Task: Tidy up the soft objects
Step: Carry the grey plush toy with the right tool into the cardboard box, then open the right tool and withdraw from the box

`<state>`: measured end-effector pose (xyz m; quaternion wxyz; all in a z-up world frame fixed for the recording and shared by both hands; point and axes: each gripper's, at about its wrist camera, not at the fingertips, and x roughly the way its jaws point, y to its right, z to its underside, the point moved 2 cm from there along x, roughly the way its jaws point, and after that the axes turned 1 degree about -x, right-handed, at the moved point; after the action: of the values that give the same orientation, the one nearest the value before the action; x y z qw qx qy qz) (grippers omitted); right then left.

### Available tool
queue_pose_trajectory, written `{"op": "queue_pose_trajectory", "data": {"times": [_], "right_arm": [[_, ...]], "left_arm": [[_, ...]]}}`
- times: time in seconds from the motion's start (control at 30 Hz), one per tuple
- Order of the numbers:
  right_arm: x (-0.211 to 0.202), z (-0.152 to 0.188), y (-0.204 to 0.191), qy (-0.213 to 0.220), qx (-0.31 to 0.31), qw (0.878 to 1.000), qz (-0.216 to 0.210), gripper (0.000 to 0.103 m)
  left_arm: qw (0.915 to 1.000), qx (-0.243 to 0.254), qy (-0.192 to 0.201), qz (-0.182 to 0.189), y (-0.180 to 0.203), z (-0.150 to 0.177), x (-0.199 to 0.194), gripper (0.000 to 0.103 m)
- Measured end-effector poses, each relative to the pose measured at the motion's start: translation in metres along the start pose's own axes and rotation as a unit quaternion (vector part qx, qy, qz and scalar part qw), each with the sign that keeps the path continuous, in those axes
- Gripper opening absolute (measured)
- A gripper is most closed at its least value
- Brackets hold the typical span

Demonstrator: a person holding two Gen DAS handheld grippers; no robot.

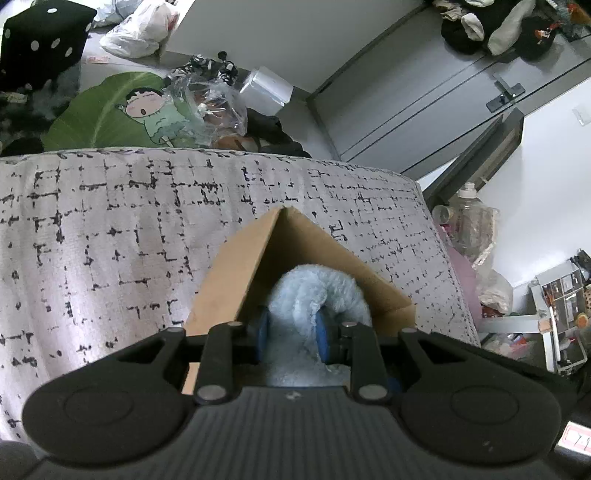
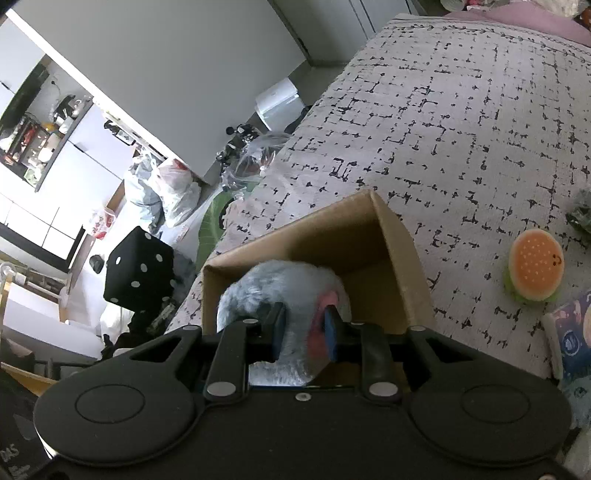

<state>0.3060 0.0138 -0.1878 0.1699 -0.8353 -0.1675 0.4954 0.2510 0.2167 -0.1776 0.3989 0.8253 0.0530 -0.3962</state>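
Both your grippers, left (image 1: 291, 334) and right (image 2: 304, 334), are clenched on the fluffy pale-blue plush toy (image 1: 314, 291), which bulges ahead of the jaws inside the open brown cardboard box (image 2: 369, 221).

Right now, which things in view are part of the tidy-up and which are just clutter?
In the job:
- blue plush, pinched by left gripper and right gripper
- cardboard box it sits in
- burger plush on the bed

Lying about:
- dice cushion
- plastic bags
- bottle
- leaf pillow
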Motion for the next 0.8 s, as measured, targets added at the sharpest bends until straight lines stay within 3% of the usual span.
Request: {"op": "queue_pose_trajectory", "data": {"times": [0.13,0.3,0.63,0.8], "right_arm": [[-0.007,-0.003,0.009,0.01,0.02,1.0,-0.004,0.055],[-0.024,-0.001,0.012,0.015,0.022,1.0,-0.01,0.06],[-0.082,0.007,0.034,0.031,0.039,0.999,-0.018,0.08],[-0.119,0.012,0.043,0.046,0.028,0.999,-0.006,0.093]], "left_arm": [[0.9999,-0.001,0.004,-0.01,0.004,-0.002,-0.001,0.031],[0.9995,0.006,0.013,-0.029,0.014,-0.003,-0.012,0.041],[0.9972,0.022,0.036,-0.062,0.043,0.022,-0.053,0.075],[0.9958,0.04,0.045,-0.07,0.064,0.042,-0.074,0.081]]}}
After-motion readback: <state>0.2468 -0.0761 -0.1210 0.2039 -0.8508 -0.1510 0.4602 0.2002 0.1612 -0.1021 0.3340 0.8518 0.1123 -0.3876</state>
